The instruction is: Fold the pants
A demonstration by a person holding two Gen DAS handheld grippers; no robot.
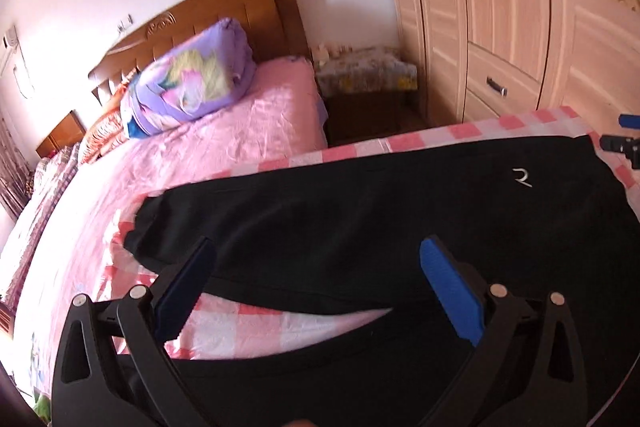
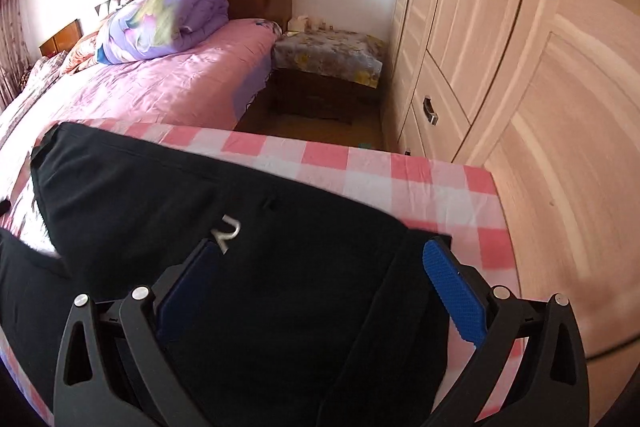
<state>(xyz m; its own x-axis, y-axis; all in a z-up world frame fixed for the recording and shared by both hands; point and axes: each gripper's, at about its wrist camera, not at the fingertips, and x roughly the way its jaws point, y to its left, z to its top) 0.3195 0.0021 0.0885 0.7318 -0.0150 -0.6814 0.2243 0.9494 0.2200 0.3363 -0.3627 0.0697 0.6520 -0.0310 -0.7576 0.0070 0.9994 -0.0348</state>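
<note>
Black pants (image 1: pixel 360 211) with a small white logo (image 1: pixel 522 178) lie spread on a pink-and-white checked cloth (image 1: pixel 440 135) on the bed. One leg stretches left, the other lies nearer me, with checked cloth showing between them. My left gripper (image 1: pixel 316 259) is open and empty above the legs. My right gripper (image 2: pixel 324 255) is open and empty above the waist end of the pants (image 2: pixel 280 287), near the logo (image 2: pixel 227 231). The right gripper's tip shows at the right edge of the left wrist view (image 1: pixel 624 143).
A bed with a pink sheet (image 1: pixel 224 131), a folded purple quilt (image 1: pixel 188 83) and a wooden headboard (image 1: pixel 224 11) lies behind. A covered nightstand (image 2: pixel 328 55) and a tall wooden wardrobe (image 2: pixel 500 47) stand to the right. The checked cloth's right edge (image 2: pixel 500 211) is near the wardrobe.
</note>
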